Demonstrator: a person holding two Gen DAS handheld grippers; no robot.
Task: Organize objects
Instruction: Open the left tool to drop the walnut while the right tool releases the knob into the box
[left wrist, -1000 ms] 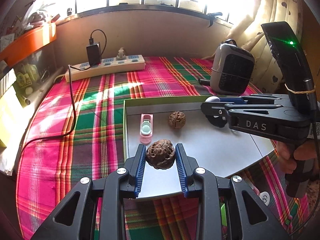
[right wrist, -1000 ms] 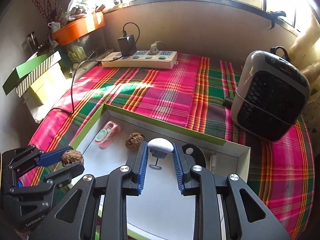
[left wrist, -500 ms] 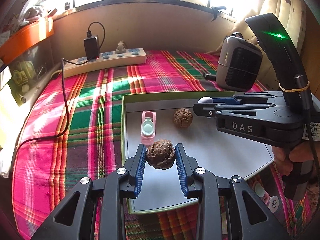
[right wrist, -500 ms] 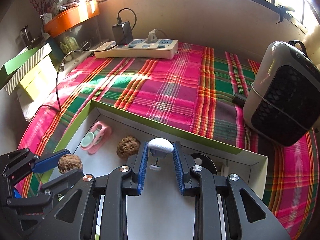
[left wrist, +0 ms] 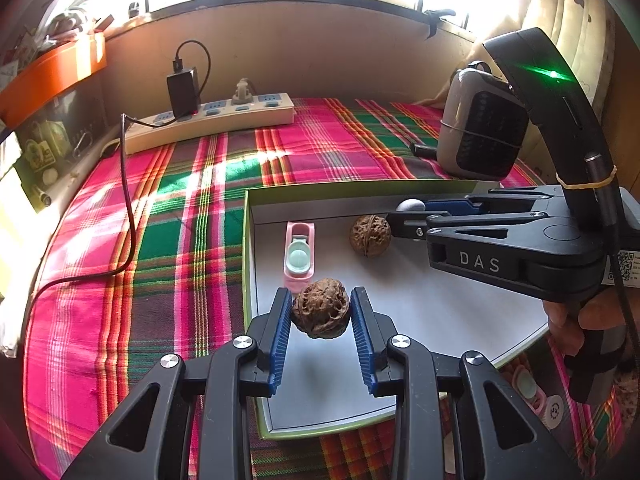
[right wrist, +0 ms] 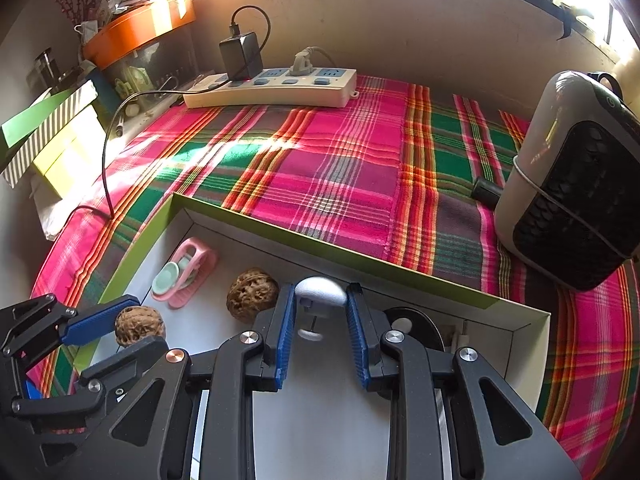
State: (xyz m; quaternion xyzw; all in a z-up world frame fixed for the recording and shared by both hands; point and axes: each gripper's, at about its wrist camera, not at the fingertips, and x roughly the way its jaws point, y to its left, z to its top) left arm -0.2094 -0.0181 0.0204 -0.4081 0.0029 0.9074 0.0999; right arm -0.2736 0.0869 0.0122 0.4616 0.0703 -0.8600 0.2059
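I am gripping a dark walnut in my left gripper, its blue pads pressing on both sides of the shell. The nut is hanging above the white floor of the box, near the box's left wall, clear of the bottom as far as its shadow suggests. My right gripper is clamping the pale rounded top of a small white knob-like piece; its thin stem and ring foot are dangling between the fingers, close to the box's far wall. What that piece is I cannot tell.

Counting from the box: two walnuts are showing, the one I am holding and a second walnut lying on the box floor toward the far wall, just beside my right gripper's tips. One pink clip-like case with a mint disc is lying inside the box against its left wall, next to the held nut. A black round item is sitting in the box's far right corner behind my right fingers.

Outside the box, one power strip is lying beyond it on the plaid cloth, and one small heater is standing to the box's far right.
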